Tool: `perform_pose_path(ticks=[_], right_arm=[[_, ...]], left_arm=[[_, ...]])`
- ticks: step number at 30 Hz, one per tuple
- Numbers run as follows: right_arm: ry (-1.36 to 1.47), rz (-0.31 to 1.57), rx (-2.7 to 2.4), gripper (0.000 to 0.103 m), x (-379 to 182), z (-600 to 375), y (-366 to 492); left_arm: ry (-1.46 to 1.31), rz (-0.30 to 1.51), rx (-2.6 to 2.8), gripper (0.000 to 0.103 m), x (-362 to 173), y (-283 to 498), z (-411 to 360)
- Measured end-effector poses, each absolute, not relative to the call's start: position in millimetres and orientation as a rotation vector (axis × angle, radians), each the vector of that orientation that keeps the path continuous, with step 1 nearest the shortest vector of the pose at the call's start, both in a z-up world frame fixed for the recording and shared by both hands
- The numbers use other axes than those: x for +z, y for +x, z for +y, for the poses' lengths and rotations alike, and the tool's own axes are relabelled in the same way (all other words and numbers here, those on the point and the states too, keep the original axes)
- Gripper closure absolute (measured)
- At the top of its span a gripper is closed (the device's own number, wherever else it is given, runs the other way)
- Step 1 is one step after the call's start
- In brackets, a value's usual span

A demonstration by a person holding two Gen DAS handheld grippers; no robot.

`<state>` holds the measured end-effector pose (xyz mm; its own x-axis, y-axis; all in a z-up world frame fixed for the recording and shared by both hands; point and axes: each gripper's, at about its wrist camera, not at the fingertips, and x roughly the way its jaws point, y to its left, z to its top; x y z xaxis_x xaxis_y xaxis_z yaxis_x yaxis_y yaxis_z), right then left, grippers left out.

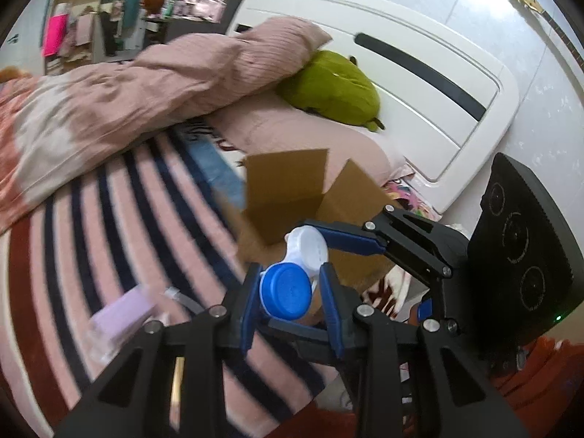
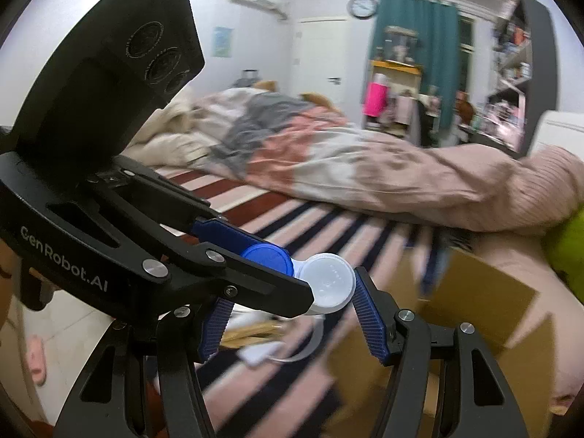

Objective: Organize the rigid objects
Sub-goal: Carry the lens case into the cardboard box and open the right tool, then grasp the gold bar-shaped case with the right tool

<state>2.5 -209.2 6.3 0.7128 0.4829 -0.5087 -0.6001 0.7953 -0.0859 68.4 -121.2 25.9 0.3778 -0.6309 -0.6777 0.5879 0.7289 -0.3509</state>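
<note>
A contact lens case with one blue cap (image 1: 286, 294) and one white cap (image 1: 308, 252) hangs in the air above the striped bed. My left gripper (image 1: 290, 270) is shut across the blue cap (image 2: 268, 255), its pads pressing both sides. My right gripper (image 2: 294, 286) spans the case lengthwise. Its right pad (image 2: 368, 314) lies against the white cap (image 2: 330, 281), and its other pad is partly hidden behind the left gripper's finger (image 2: 255, 284). In the left wrist view the right gripper's upper finger (image 1: 346, 239) reaches in from the right to the white cap.
An open cardboard box (image 1: 284, 182) (image 2: 474, 292) stands on the bed just behind and below the case. On the striped blanket (image 1: 127, 200) lie a pale purple pack (image 1: 124, 314) and a white cable (image 2: 262, 354). A pink duvet (image 1: 146, 84), green plush (image 1: 335, 87) and white headboard (image 1: 401, 54) lie beyond.
</note>
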Motion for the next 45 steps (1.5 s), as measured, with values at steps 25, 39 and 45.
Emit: perform_pose_path(ticks=[25,39,45], right_arm=[[-0.169,0.618,0.687,0.024,30.3,-230.2,10.8],[-0.42,0.806,0.872,0.024,-92.7,-102.4,11.7],[-0.594,0.812,0.753,0.01,-138.3,-91.8,37.0]], left_arm=[[-0.106,0.819,-0.492,0.023,43.2,64.9,-43.6],[-0.157,0.883,-0.286,0.023,-65.6,18.2,72.1],[-0.212,0.934,-0.283,0.023,-104.1,13.5,83.4]])
